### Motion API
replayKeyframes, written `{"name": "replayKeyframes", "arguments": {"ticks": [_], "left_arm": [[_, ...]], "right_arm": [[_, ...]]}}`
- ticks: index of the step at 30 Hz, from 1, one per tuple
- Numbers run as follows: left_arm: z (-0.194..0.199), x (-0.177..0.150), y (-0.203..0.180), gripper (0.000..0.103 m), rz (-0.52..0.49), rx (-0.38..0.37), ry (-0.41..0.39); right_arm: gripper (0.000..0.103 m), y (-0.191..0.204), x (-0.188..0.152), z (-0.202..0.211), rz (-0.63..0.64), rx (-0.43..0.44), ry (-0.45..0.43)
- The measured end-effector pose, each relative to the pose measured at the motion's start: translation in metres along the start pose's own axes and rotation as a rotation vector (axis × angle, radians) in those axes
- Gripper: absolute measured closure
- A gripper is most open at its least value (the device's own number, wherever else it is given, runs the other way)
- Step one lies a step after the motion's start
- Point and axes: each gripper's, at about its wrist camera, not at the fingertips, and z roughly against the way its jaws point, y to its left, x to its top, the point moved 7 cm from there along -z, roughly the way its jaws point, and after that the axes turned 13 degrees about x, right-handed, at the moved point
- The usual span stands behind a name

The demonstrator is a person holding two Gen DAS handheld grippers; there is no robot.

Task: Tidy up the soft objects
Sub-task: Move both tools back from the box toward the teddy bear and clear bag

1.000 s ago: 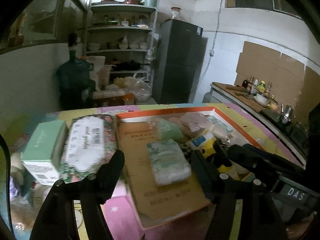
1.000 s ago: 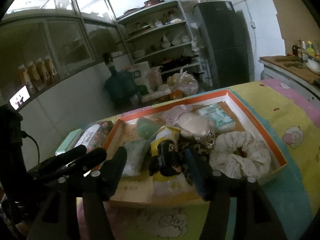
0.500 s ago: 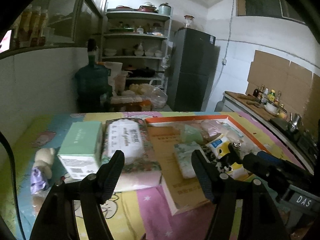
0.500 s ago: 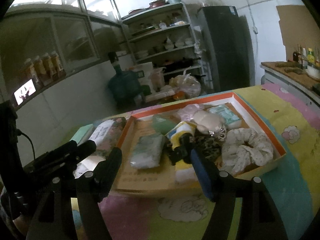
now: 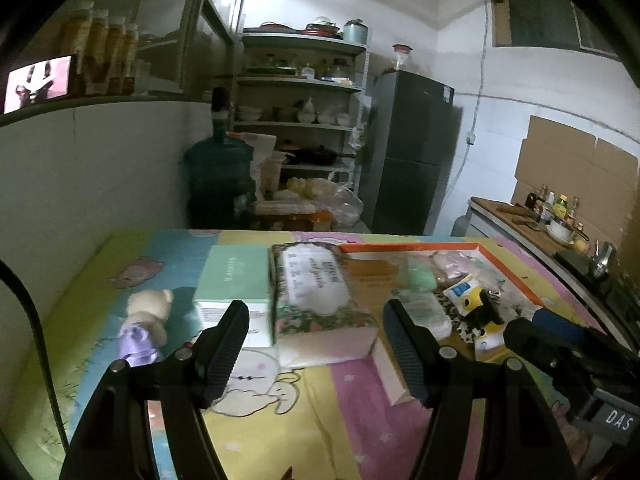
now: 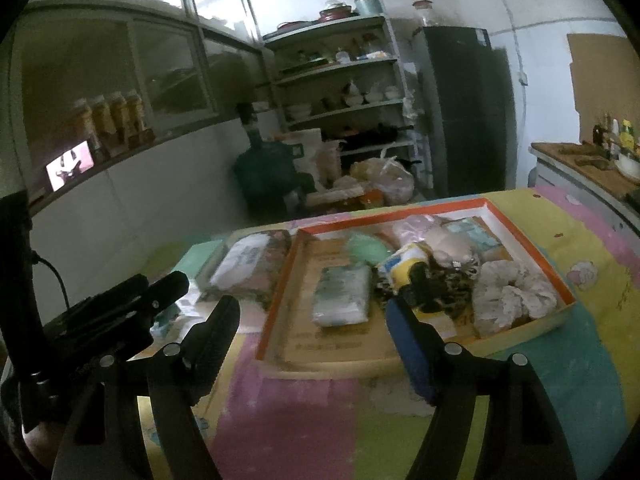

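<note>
Both cameras sit low over a table with a bright cartoon cloth [image 5: 320,416], each looking forward and a bit down between its own two black fingers.

The left wrist view is on the left side of the table. It is close to the flowery tissue pack [image 5: 316,300] and the green box [image 5: 234,280], and it sees the orange-rimmed tray [image 5: 516,276] off to its right.

The right wrist view looks almost straight at that tray [image 6: 532,248], quite near.

Both views share the tray, the tissue pack [image 6: 248,264], the shelves [image 5: 300,92] and the dark fridge [image 6: 468,108] behind. Each view also catches the other tool at its edge.
</note>
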Motion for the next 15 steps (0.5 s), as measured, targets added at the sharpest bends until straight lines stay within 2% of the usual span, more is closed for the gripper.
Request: {"name": "replayKeyframes", "arguments": {"ticks": [15], "left_arm": [[0.019, -0.008, 0.059, 0.034, 0.038, 0.067, -0.014]], "right_arm": [[0.026, 0.054, -0.006, -0.01, 0.061, 0.04, 0.019]]}}
